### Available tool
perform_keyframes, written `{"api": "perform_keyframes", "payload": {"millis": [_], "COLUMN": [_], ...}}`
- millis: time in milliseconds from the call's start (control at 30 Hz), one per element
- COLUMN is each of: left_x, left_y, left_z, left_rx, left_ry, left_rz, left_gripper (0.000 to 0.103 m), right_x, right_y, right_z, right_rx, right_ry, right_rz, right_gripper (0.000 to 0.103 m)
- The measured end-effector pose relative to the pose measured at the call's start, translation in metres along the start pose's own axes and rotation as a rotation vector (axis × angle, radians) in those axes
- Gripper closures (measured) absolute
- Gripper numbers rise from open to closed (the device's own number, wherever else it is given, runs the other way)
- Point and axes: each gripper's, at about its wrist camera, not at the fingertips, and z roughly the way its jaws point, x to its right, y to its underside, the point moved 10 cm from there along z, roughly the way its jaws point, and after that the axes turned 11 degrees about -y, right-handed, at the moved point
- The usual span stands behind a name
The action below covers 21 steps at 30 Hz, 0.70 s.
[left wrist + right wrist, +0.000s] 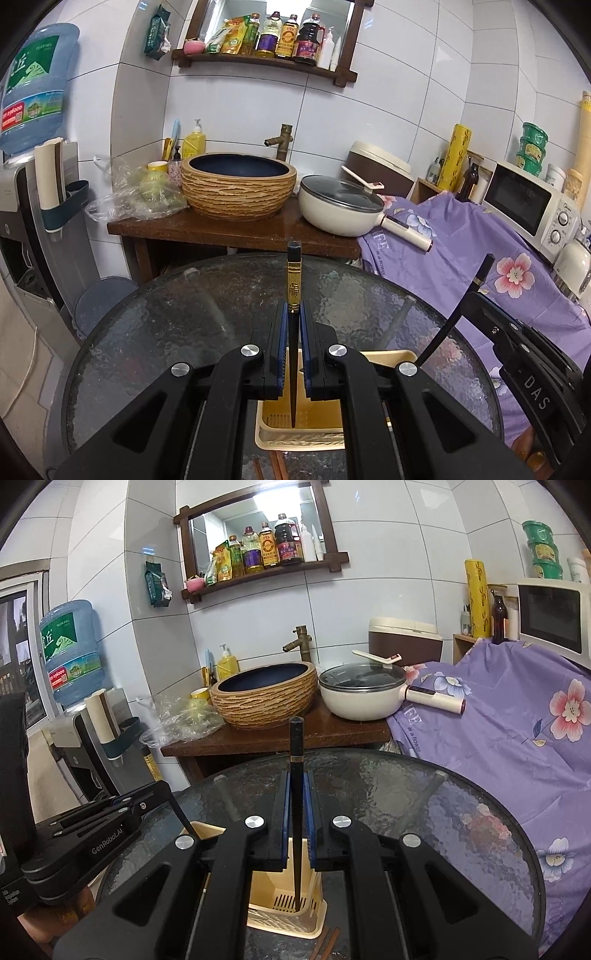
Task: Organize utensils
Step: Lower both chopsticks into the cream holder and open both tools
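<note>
Nearest, each gripper's fingers pinched one dark chopstick, left gripper (291,332) and right gripper (296,808), tips inside the cream holder (275,435) on the glass table (155,332), unreleased, while reddish chopsticks (327,941) lay outside.

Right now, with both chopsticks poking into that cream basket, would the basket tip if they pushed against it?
Probably, if pushed sideways. The basket looks like thin slotted plastic, tall for its base, so likely light. It stands on a glass table, which probably lets it slide. The left gripper and right gripper hold stiff chopsticks that would pass on any push.
</note>
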Motion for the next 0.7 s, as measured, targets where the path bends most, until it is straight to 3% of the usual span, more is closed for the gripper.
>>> {"api": "perform_keyframes", "payload": {"millis": [633, 700], "left_x": [0.004, 0.004], "left_y": [0.016, 0.014], "left_z": [0.014, 0.01], "left_rx": [-0.034, -0.027], "left_ry": [-0.018, -0.011], "left_rz": [0.039, 0.039], "left_gripper": [0.095, 0.08], "right_x": [0.003, 0.0], "right_y": [0.001, 0.0], "right_z": [0.002, 0.001], "right_rx": [0.008, 0.009], "right_ry": [0.015, 0.013], "right_rz": [-0.002, -0.012], "right_gripper": [0.095, 0.095]}}
